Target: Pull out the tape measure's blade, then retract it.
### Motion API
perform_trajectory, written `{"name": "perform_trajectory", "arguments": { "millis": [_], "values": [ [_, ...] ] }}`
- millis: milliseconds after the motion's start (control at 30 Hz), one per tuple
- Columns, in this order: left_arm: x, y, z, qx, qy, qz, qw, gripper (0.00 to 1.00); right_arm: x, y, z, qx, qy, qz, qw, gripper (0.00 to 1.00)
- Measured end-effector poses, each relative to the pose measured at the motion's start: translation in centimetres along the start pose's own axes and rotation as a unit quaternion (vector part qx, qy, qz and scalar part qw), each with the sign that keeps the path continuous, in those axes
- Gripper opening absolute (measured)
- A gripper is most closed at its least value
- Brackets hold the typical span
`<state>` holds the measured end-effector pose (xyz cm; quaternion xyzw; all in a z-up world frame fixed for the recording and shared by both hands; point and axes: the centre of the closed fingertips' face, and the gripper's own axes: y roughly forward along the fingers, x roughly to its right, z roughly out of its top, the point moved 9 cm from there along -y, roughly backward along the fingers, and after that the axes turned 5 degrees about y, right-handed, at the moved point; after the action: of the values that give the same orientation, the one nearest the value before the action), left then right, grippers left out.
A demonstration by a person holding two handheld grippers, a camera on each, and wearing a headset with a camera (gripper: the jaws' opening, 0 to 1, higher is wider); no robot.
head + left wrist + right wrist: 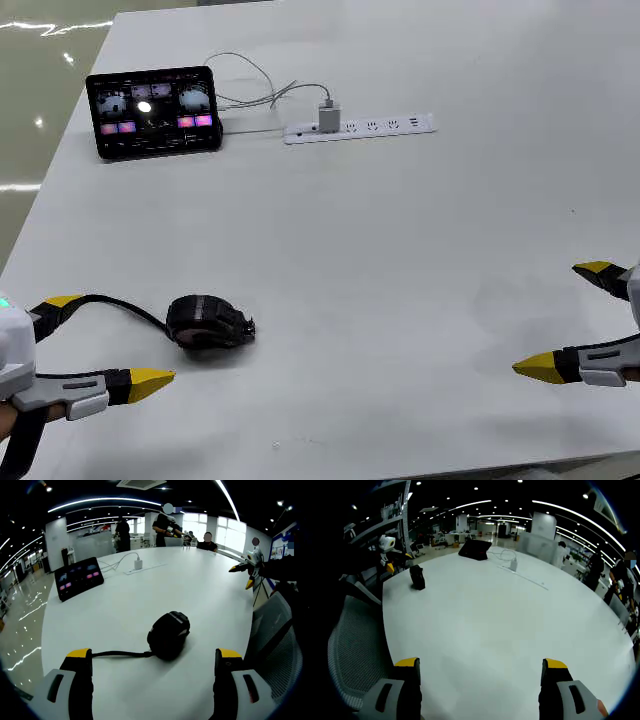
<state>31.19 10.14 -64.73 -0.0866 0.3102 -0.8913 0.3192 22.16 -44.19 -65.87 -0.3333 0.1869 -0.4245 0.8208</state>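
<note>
White counter point(400, 250) in a large open office. One black tape measure point(208, 322) lies just ahead of the left gripper point(110, 339), whose jaws are spread wide and empty. Its strap point(120, 303) reaches one yellow tip. The right gripper point(557, 318) is well apart, also spread and empty. One tablet point(155, 110) and one power strip point(360, 127) sit beyond. In the head view, the picture's edges cut off both grippers.

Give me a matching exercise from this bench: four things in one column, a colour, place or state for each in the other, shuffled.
1 tape measure
2 tablet
3 power strip
4 right gripper

A white, charger plugged in
B open, over bare table
C screen lit, propped at the far left
D black, strap trailing

Pairs: 1-D, 2-C, 3-A, 4-B
</note>
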Motion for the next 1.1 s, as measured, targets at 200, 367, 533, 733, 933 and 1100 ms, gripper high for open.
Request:
{"name": "perform_trajectory", "arguments": {
  "millis": [200, 367, 533, 733, 933, 1100],
  "values": [
    [-0.2, -0.1, 0.1, 0.000, 0.003, 0.000, 1.0000, 0.99, 0.1, -0.1, 0.1, 0.000, 0.002, -0.001, 1.0000, 0.99],
    [-0.4, -0.2, 0.0, -0.001, 0.001, 0.000, 1.0000, 0.99, 0.2, -0.1, 0.1, 0.001, 0.006, -0.001, 1.0000, 0.99],
    [-0.3, -0.2, 0.0, -0.005, 0.003, -0.001, 1.0000, 0.99, 0.1, -0.1, 0.1, -0.001, 0.004, 0.002, 1.0000, 0.99],
    [-0.4, -0.1, -0.1, -0.011, 0.007, -0.008, 0.9999, 0.99, 0.1, 0.1, 0.2, 0.001, 0.003, 0.005, 1.0000, 0.99],
    [-0.4, 0.0, 0.3, -0.021, 0.018, -0.025, 0.9993, 0.99, 0.0, 0.7, 1.0, 0.007, -0.006, 0.010, 0.9999, 0.99],
    [-0.7, 0.1, 0.6, -0.036, 0.034, -0.039, 0.9980, 0.98, 0.0, 1.1, 1.6, 0.014, -0.009, 0.008, 0.9998, 0.99]
  ]
}}
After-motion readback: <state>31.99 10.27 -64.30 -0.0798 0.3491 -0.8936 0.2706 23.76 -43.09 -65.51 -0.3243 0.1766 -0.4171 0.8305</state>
